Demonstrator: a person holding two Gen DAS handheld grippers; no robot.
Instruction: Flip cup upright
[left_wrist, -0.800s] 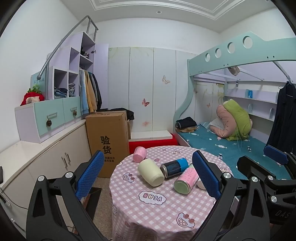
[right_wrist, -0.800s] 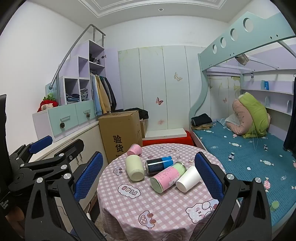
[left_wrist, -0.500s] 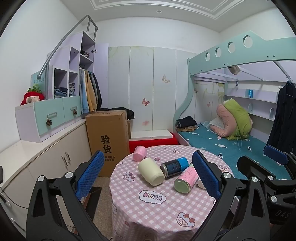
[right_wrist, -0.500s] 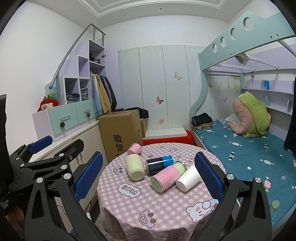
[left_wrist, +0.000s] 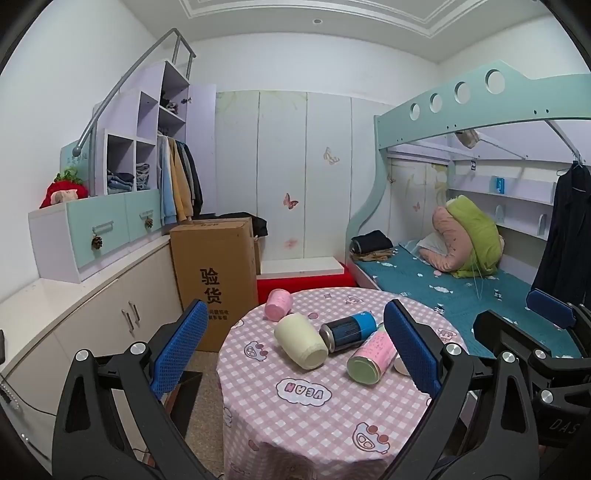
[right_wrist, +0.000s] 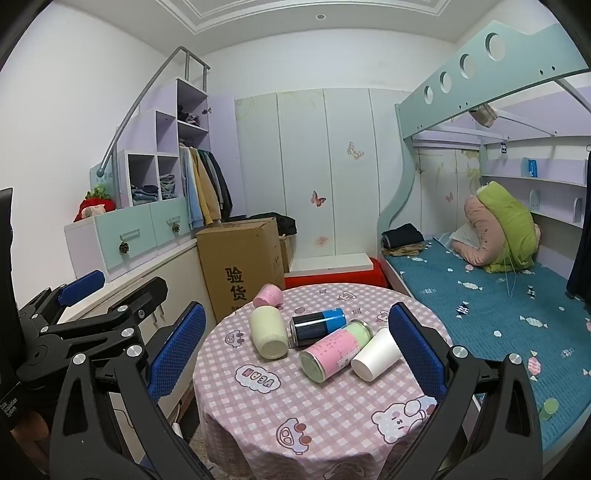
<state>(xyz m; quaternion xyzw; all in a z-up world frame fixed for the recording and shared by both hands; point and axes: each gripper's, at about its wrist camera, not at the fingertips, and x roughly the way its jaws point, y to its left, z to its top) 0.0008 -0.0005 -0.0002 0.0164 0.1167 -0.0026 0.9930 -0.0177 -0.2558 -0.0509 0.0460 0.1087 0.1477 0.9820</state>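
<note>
Several cups lie on their sides on a round table with a pink checked cloth (left_wrist: 314, 417) (right_wrist: 332, 417): a small pink cup (left_wrist: 279, 304) (right_wrist: 267, 296), a cream cup (left_wrist: 300, 340) (right_wrist: 268, 332), a dark blue can-shaped cup (left_wrist: 349, 330) (right_wrist: 318, 326), a pink-and-green cup (left_wrist: 371, 356) (right_wrist: 334, 350) and a white paper cup (right_wrist: 375, 354). My left gripper (left_wrist: 291, 350) is open and empty, short of the table. My right gripper (right_wrist: 295, 350) is open and empty too. The left view hides most of the paper cup behind a blue pad.
A tall cardboard box (left_wrist: 214, 273) stands behind the table on the left, next to low white cabinets (left_wrist: 92, 317). A red-and-white bench (left_wrist: 303, 275) is behind the table. A bunk bed with a teal mattress (right_wrist: 491, 295) runs along the right.
</note>
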